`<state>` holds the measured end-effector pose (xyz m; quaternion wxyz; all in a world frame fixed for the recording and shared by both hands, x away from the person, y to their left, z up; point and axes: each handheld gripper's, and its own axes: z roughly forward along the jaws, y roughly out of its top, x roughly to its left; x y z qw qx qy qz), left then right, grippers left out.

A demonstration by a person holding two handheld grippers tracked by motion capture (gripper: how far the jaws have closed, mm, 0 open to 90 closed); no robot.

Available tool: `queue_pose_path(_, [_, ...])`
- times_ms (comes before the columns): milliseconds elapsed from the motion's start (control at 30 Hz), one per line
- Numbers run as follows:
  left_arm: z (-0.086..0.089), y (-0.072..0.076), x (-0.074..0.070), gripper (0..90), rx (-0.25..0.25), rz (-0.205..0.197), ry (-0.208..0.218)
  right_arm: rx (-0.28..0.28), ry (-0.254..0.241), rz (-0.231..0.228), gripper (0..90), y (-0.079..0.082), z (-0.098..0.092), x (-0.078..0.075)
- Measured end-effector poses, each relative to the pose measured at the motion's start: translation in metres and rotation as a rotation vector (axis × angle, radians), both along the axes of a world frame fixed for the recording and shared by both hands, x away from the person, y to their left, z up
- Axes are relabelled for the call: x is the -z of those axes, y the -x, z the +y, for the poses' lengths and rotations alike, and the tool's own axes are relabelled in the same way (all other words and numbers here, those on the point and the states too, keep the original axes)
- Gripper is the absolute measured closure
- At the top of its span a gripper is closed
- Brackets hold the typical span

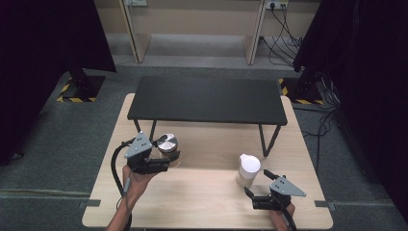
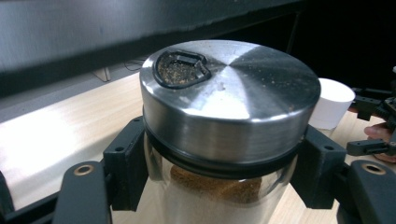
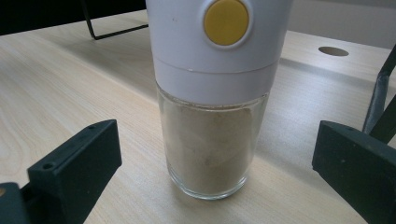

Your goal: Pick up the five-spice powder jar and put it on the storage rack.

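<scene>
Wooden table (image 1: 202, 202): left gripper (image 1: 168, 159) clamps the steel-lidded jar (image 1: 167, 143) (mid-left); right gripper (image 1: 255, 195) gapes wide below the white-capped jar (image 1: 248, 169).

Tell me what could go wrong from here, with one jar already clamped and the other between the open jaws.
1. The steel-lidded jar in the left gripper has an open pour hole; tilting it could spill the brown powder.
2. The white-capped jar stands free between the right gripper jaws; an off-centre close might tip it.
3. The black shelf sits close behind; lifting could knock it.
</scene>
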<state>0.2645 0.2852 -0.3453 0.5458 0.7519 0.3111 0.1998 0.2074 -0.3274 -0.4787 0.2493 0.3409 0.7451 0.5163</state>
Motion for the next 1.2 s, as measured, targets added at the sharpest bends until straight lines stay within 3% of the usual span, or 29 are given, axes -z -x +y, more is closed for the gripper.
queue_pose_path(267, [0.003, -0.015, -0.039, 31.1, 0.003, 0.012, 0.002, 0.001, 0.0, 0.002, 1.3, 0.0, 0.0, 0.0])
queue_pose_path(567, [0.006, -0.036, -0.072, 31.1, -0.048, 0.011, 0.048, 0.0, 0.003, 0.004, 1.3, 0.0, 0.001, -0.001])
queue_pose_path(700, [0.004, -0.044, -0.081, 31.1, -0.074, 0.006, 0.061, -0.001, 0.004, 0.003, 1.2, 0.0, 0.001, -0.001])
queue_pose_path(867, [-0.008, -0.055, -0.091, 31.1, -0.122, -0.003, 0.045, -0.002, 0.001, 0.003, 1.3, 0.0, 0.0, 0.0])
queue_pose_path(1200, [-0.041, -0.08, -0.097, 31.1, -0.272, -0.03, -0.002, -0.004, -0.012, 0.003, 1.3, -0.001, -0.002, 0.001])
